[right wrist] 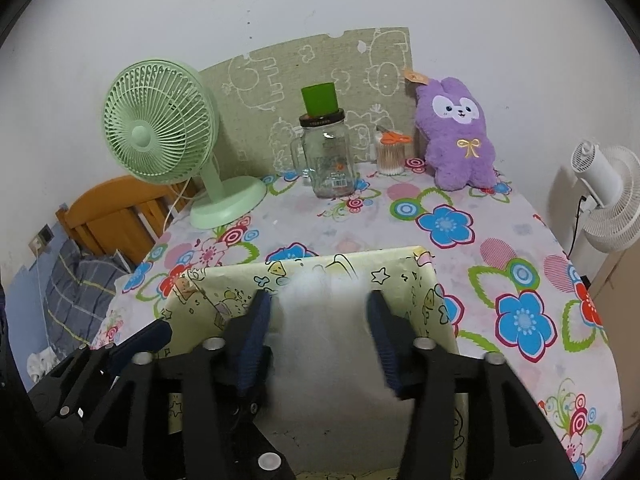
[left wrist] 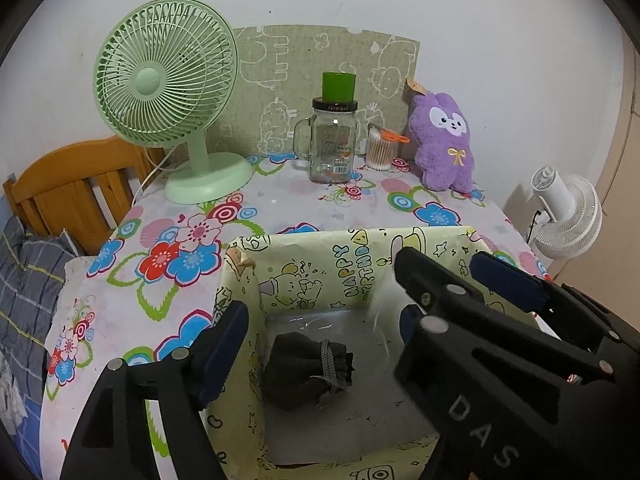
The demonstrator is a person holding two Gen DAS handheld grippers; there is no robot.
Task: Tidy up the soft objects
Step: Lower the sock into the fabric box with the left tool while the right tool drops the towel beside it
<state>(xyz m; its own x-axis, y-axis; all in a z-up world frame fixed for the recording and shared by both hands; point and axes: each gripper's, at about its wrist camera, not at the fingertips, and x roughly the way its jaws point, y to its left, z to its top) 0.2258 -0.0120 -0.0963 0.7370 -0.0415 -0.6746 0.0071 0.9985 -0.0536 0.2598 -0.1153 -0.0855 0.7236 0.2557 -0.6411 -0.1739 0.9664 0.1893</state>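
Note:
A yellow cartoon-print box (left wrist: 320,264) stands open at the table's near edge; it also shows in the right wrist view (right wrist: 344,268). A dark drawstring pouch (left wrist: 304,368) lies on its floor. A purple plush rabbit (left wrist: 442,142) sits upright at the back right, seen too in the right wrist view (right wrist: 458,136). My left gripper (left wrist: 320,340) is open over the box, above the pouch. My right gripper (right wrist: 318,336) hovers open over the box; a blurred white soft thing (right wrist: 320,344) sits between its fingers, which do not press it. The right gripper crosses the left wrist view (left wrist: 472,276).
A green desk fan (left wrist: 168,88) stands back left. A glass mug jar (left wrist: 330,144) with a green cup on top and a tub of cotton swabs (left wrist: 378,150) stand at the back. A white fan (left wrist: 568,212) is off the table's right, a wooden bed frame (left wrist: 72,188) to its left.

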